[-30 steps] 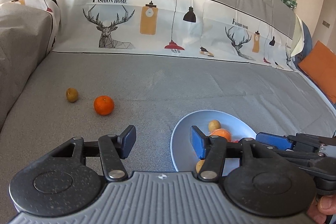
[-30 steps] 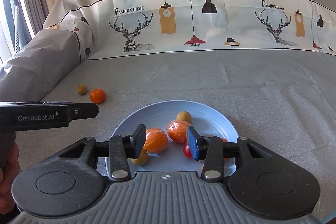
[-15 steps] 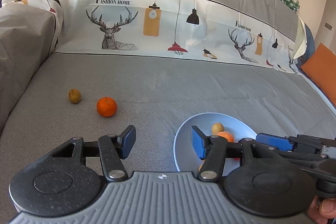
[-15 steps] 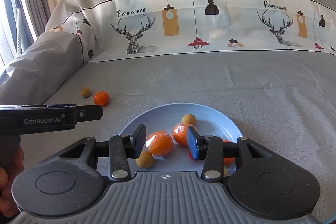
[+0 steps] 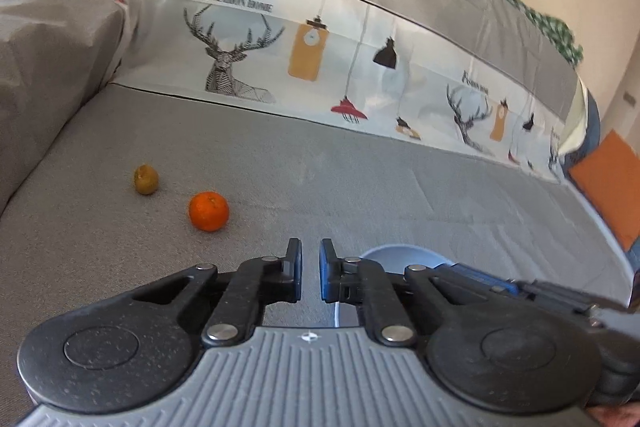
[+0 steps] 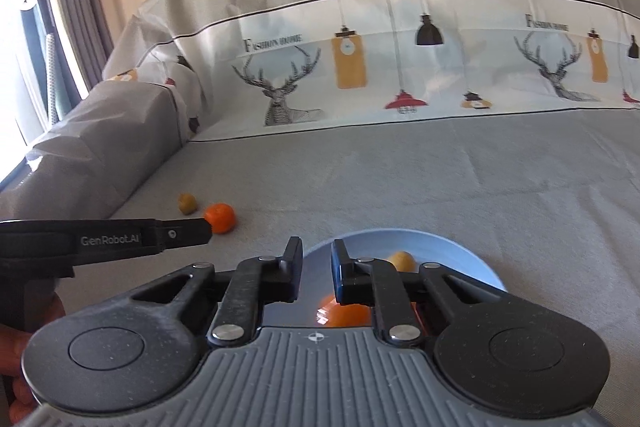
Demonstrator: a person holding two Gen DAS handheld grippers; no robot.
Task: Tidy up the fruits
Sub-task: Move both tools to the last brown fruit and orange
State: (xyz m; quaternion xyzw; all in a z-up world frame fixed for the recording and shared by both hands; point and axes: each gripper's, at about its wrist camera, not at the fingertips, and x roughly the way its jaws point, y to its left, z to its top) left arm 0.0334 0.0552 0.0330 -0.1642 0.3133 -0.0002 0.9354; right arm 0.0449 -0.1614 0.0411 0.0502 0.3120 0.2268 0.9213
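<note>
A blue plate on the grey sofa seat holds an orange fruit and a small yellow-brown fruit; the grippers hide the rest of it. Its rim shows in the left wrist view. A loose orange and a brown kiwi lie on the seat to the left, also in the right wrist view: orange, kiwi. My left gripper is nearly shut and empty, right of the loose orange. My right gripper is nearly shut and empty, over the plate's near edge.
The sofa armrest rises at the left. The printed backrest cover runs along the back. An orange cushion lies at the far right. The left gripper's body crosses the right wrist view at the left.
Both grippers have closed from wide open to a narrow gap. Both have drawn back and tilted up, so less of the plate shows.
</note>
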